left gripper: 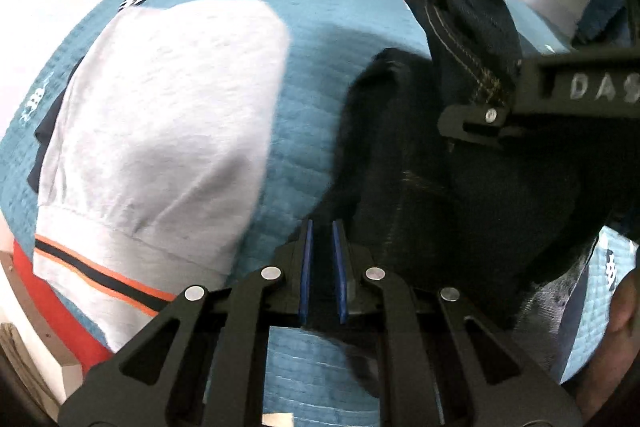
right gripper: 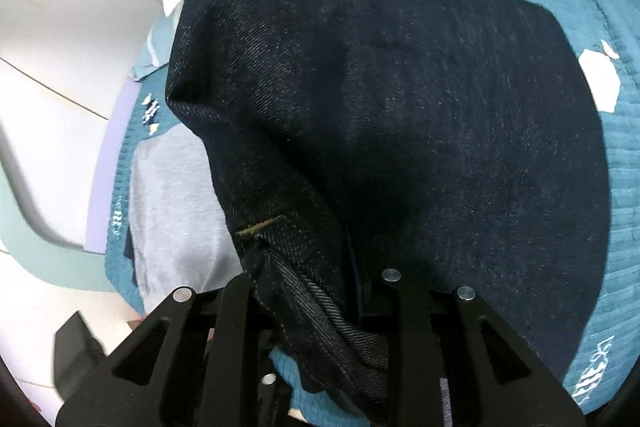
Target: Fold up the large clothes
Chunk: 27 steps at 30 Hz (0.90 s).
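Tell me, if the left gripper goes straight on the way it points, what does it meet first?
Probably the teal quilt, just beside the dark jeans. The left gripper points down at that edge; depth is unclear, so the jeans might come first.

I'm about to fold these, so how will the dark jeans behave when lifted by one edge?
The jeans will probably droop, though stiffly: the part pinched by the right gripper stands up in a firm fold. Thick denim and seams suggest they are fairly heavy. The coarse weave should resist slipping from the fingers.
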Tool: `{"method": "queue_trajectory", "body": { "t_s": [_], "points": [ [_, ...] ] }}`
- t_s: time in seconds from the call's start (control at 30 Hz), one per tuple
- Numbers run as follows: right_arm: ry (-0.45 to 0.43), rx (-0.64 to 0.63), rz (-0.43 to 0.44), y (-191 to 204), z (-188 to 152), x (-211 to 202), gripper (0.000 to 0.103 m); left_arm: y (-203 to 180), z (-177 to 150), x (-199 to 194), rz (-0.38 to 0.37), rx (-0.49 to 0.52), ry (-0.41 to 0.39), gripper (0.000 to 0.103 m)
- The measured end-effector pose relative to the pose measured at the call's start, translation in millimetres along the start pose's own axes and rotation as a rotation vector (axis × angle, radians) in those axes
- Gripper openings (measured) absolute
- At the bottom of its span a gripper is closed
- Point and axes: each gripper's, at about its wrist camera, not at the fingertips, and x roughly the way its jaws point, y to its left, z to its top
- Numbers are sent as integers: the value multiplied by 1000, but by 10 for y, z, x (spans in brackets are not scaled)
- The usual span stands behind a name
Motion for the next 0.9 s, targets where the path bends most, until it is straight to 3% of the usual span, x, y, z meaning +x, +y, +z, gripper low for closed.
{"method": "queue_trajectory", "body": {
  "t_s": [0.13,0.37,0.43,0.57,0.7,0.77,0.9],
  "points": [
    [44,17,25,-1,-45,189,27,123,5,-65,12,-9,-23,12],
    [140,87,316,-55,-90,196,34,297,7,-34,35,-57,0,12],
    [161,103,352,-82,-92,168,36,291,-5,-66,38,-54,-3,12],
    [151,20,414,-17,-145,-97,36,283,16,-168,22,-49,-30,12],
    [87,-43,368,-90,-191,-452,33,220,81,-275,-3,-23,-52,13],
    [35,-51,348,-152,-216,-631,29,156,103,-354,-29,-1,-66,25],
    [-61,-64,194,-431,-281,-886,23,99,163,-479,-73,7,-101,28]
  ]
}}
